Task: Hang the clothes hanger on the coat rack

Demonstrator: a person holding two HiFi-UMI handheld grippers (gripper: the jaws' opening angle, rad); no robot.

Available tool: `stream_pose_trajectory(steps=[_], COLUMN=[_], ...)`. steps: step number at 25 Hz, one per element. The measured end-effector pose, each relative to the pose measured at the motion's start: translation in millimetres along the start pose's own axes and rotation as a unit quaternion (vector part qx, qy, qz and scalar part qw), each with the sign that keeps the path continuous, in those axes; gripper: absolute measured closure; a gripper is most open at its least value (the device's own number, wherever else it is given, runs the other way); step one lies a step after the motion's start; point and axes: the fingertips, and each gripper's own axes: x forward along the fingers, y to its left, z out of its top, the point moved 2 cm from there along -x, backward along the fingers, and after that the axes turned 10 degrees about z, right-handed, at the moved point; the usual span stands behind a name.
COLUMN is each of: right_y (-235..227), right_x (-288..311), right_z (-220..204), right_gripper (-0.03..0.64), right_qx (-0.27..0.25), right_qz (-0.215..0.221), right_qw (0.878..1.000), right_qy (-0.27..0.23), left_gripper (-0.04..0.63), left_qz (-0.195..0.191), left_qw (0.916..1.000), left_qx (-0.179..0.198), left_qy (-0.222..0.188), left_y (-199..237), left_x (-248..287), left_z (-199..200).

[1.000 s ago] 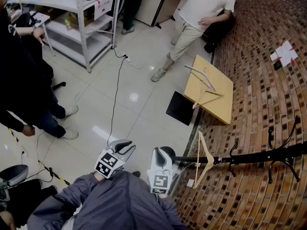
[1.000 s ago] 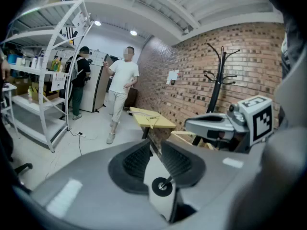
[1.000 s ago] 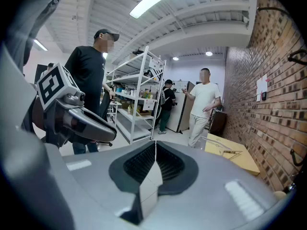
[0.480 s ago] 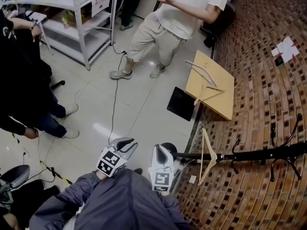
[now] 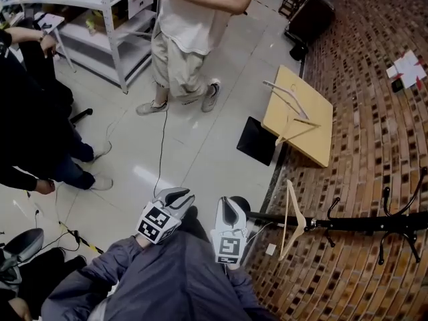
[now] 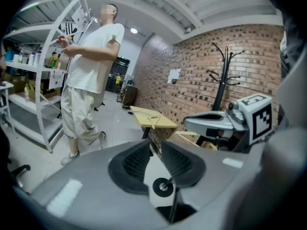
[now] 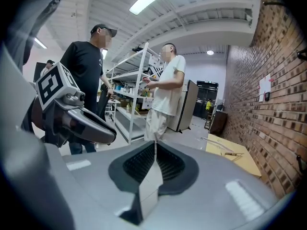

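A pale wooden hanger (image 5: 292, 219) hangs by its hook on the black coat rack (image 5: 354, 223), which stands against the brick wall. My right gripper (image 5: 231, 203) is just left of the rack's base, apart from the hanger, with its pads (image 7: 144, 162) pressed together and nothing held. My left gripper (image 5: 179, 194) is further left over the tiled floor. Its jaws leave only a thin slit and hold nothing. Two more hangers (image 5: 289, 97) lie on a low yellow table (image 5: 319, 131) farther off. The left gripper view shows the rack's top (image 6: 221, 75).
A person in a white shirt (image 5: 190, 19) stands by the white shelf unit (image 5: 110, 39). Another person in dark clothes (image 5: 27, 112) stands at the left. A black mat (image 5: 255, 141) and a cable (image 5: 162, 146) lie on the floor.
The person in the white shirt has walked from beside the table to the shelf. The hanger stays on the rack. Both grippers hold about the same place in the view.
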Motion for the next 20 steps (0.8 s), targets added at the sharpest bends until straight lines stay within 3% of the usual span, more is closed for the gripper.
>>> stream_pose_trajectory(steps=[10, 20], right_y=[-79, -231], right_x=[70, 175], right_z=[5, 22], right_gripper=[0.586, 0.578], right_qx=[-0.010, 0.009], right_qz=[0.004, 0.013], right_qw=[1.000, 1.000], right_qy=[0.005, 0.004], left_gripper=[0.518, 0.517], left_qz=[0.009, 0.004], left_qw=[0.9998, 0.9996], left_qx=[-0.004, 0.011], left_qy=[0.015, 0.025], left_y=[39, 83], left_x=[76, 235], left_z=[35, 143])
